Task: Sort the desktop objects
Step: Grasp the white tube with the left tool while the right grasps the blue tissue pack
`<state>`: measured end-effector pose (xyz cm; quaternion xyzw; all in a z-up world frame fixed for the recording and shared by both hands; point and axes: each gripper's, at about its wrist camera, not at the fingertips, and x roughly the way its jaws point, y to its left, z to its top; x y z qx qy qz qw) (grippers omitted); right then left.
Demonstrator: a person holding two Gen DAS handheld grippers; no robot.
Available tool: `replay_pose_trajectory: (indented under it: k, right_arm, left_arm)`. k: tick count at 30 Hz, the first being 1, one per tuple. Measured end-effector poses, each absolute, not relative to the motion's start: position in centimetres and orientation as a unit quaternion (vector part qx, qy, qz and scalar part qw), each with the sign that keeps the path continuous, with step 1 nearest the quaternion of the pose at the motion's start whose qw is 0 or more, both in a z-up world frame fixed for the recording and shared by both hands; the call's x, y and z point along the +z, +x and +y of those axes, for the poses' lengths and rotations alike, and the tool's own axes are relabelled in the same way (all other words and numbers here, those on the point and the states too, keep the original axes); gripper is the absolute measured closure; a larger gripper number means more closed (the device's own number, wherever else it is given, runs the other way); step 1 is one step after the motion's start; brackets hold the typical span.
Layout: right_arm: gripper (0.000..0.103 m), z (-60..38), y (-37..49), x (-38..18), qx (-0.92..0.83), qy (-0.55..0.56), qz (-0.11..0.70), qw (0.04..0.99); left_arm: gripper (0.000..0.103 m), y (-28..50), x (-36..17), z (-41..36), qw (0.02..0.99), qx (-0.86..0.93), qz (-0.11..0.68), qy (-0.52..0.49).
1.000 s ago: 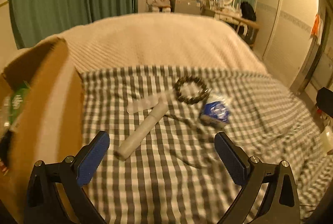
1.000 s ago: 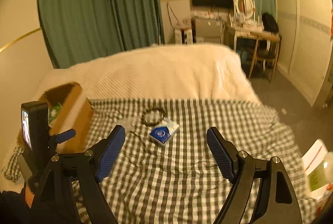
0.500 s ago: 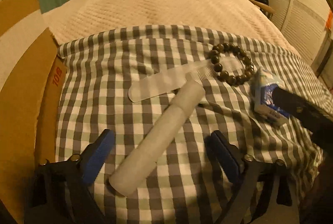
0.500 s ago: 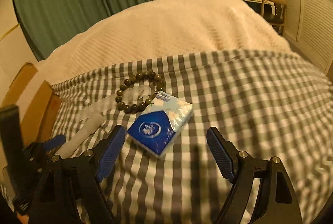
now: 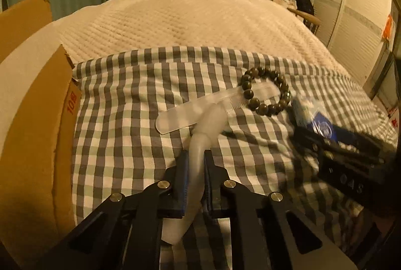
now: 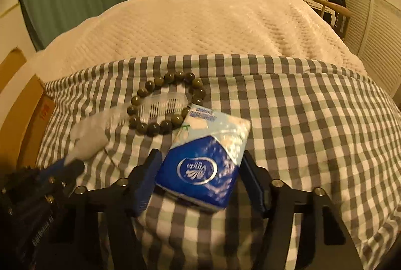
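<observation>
On the grey-and-white checked cloth, the translucent white squeeze tube lies between the left gripper fingers, its far end on the clear plastic comb. The dark round-bead bracelet rests over the comb's toothed end, with the blue-and-white tissue packet just right of it, between the right gripper fingers. The brown cardboard box stands at the cloth's left edge.

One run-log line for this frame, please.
left gripper: shut on white tube | right gripper: jaws closing around tissue pack | bead bracelet, clear comb on checked cloth
</observation>
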<state>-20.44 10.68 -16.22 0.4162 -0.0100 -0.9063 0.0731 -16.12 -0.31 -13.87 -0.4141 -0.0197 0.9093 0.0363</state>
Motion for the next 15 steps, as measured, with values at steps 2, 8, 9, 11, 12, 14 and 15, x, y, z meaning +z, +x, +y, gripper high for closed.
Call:
replay_pose_trajectory:
  k: [2, 8, 9, 11, 12, 14, 15]
  right_arm:
    - [0.045, 11.3, -19.5, -16.0, -0.907, 0.414, -0.008, 0.079]
    - [0.045, 12.8, -16.7, -14.7, -0.903, 0.421, -0.017, 0.083]
    - [0.045, 13.0, -16.0, -14.3, -0.903, 0.422, -0.016, 0.082]
    - [0.045, 13.1, -14.9, -13.6, -0.902, 0.423, -0.012, 0.079]
    - [0.045, 13.2, -14.2, -13.2, -0.902, 0.424, -0.01, 0.079]
    - [0.045, 13.3, -12.8, -12.3, -0.902, 0.424, -0.006, 0.079]
    - [0.045, 13.2, -12.2, -11.8, -0.903, 0.423, -0.004, 0.079]
  left_arm:
    - [0.093, -15.9, -13.3, -0.3, 0.037, 0.911, -0.025, -0.411]
    - [0.094, -13.4, -11.5, 0.1, 0.049, 0.914, -0.028, -0.402]
    - [0.094, -13.0, -11.2, 0.3, 0.053, 0.914, -0.026, -0.402]
    - [0.094, -12.0, -10.4, 0.2, 0.058, 0.914, -0.028, -0.4]
    - [0.094, -11.5, -9.9, 0.3, 0.064, 0.912, -0.031, -0.403]
    - [0.094, -10.4, -8.6, 0.2, 0.073, 0.913, -0.038, -0.4]
    - [0.094, -10.3, -8.0, 0.1, 0.074, 0.913, -0.038, -0.398]
